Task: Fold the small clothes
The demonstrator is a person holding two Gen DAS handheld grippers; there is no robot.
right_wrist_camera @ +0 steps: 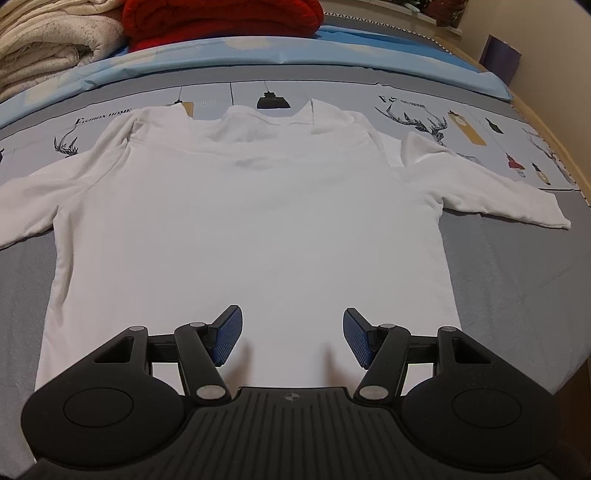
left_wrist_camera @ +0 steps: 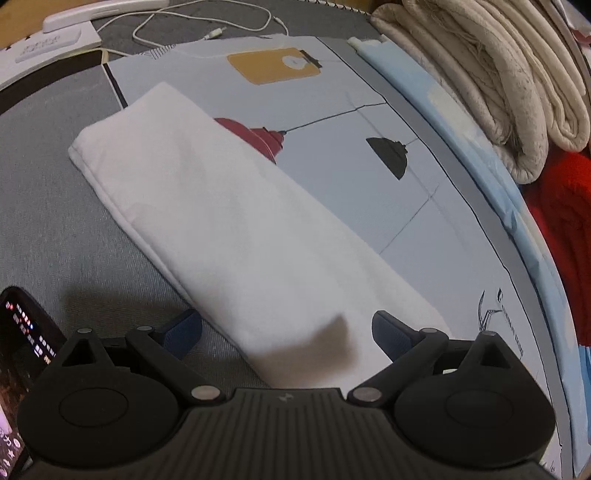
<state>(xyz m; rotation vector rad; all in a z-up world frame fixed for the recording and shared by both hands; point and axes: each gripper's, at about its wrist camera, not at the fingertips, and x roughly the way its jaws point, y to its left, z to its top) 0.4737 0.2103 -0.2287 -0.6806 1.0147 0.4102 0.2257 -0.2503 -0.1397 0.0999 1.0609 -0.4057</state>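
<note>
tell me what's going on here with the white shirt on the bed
A person holds a two-finger gripper in each hand over a white short-sleeved t-shirt spread flat on a printed grey bedsheet. The right gripper hovers open above the hem; the left gripper is open over one sleeve. No fold has been made yet.

shirt [right_wrist_camera: 251, 221] flat on bed [right_wrist_camera: 498, 266], folded blankets [right_wrist_camera: 55, 33] behind
</note>
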